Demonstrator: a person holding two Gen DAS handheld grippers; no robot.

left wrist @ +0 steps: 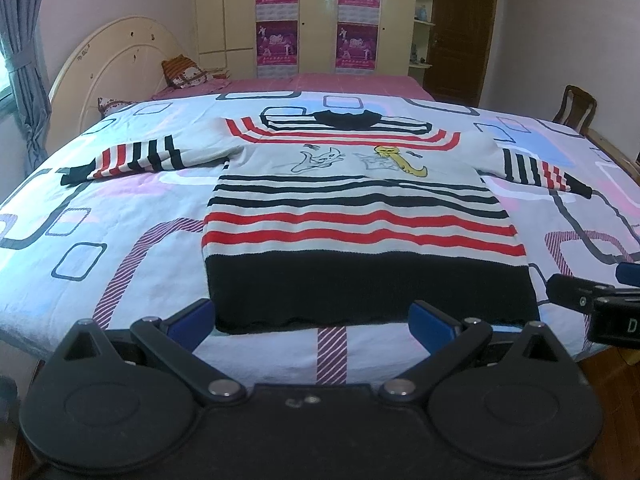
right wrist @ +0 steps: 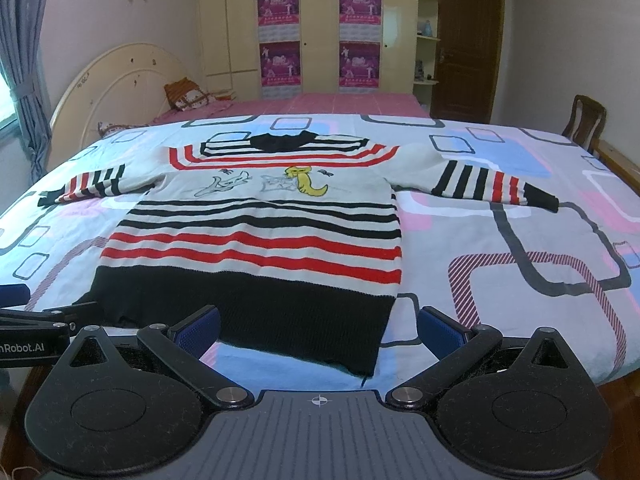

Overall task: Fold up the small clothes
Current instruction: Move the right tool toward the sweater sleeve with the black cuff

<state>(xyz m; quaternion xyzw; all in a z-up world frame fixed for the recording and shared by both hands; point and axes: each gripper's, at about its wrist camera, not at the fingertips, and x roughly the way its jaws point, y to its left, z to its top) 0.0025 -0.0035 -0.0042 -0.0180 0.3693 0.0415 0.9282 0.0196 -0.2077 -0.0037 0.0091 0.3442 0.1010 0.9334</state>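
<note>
Sweater (left wrist: 360, 216) flat; both tools agape

Striped sweater (left wrist: 360, 216) lies flat, sleeves spread wide.

Left wrist cam: sits low at near edge of bed (left wrist: 120, 200), faces fwd along left gripper (left wrist: 314, 322) toward headboard (left wrist: 116, 64) and wardrobe (left wrist: 316, 16). Sweater (left wrist: 360, 216) centred, hem close to lens. Right gripper (left wrist: 576, 296) pokes in at right edge.

Right wrist cam: same low spot, faces same way, set further right, so sweater (right wrist: 256, 240) shifts left of centre, its hem corner between fingers of right gripper (right wrist: 320, 330). Left gripper (right wrist: 44, 316) visible at left edge.

Both share sweater, bed, headboard, wardrobe, door (right wrist: 468, 44), chair (right wrist: 586, 120).
</note>
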